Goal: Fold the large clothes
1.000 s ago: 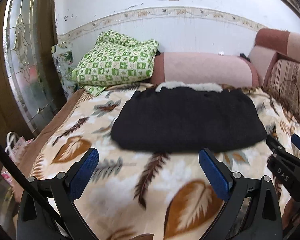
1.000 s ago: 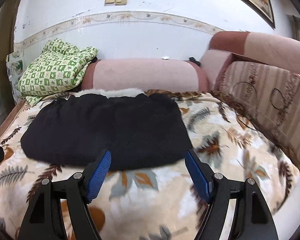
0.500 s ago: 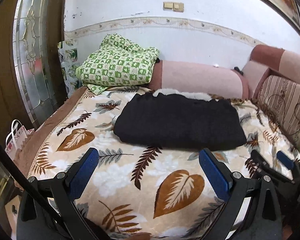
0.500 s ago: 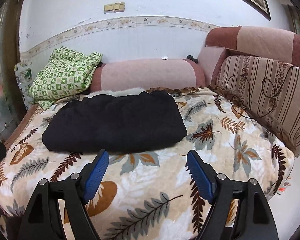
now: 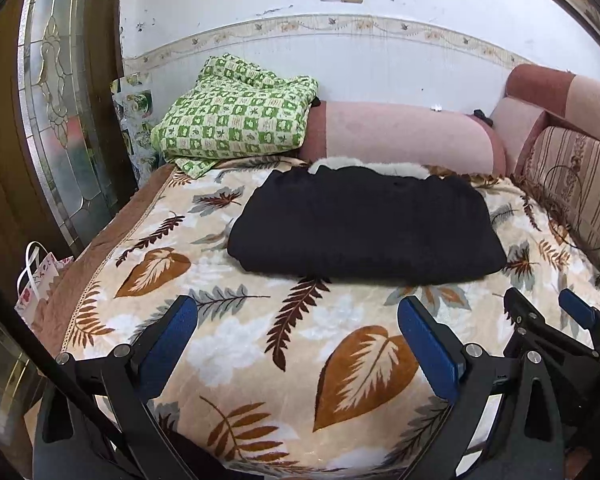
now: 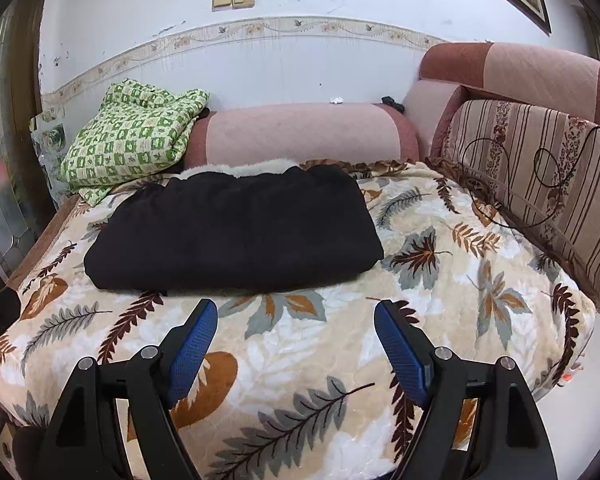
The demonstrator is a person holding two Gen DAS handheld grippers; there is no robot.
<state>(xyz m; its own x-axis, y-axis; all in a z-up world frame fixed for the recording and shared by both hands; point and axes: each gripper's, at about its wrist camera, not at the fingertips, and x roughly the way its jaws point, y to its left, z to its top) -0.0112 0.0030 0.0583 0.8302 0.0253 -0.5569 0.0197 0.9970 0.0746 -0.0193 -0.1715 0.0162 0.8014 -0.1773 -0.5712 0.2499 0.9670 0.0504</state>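
A large black garment (image 5: 364, 224) lies folded into a wide rectangle on the leaf-patterned blanket (image 5: 228, 320), with a white fur trim showing at its far edge. It also shows in the right wrist view (image 6: 236, 228). My left gripper (image 5: 296, 336) is open and empty, held back from the garment over the blanket's near part. My right gripper (image 6: 296, 340) is open and empty, also short of the garment's near edge. The right gripper shows at the right of the left wrist view (image 5: 548, 316).
A green checked quilt (image 5: 232, 116) is piled at the back left. A pink bolster (image 5: 404, 136) runs along the wall. Striped cushions (image 6: 540, 184) line the right side. A glass door (image 5: 60, 112) and a paper bag (image 5: 40, 276) stand on the left.
Both grippers have drawn back from the folded garment and risen, so more of the blanket and room shows. The garment has not moved.
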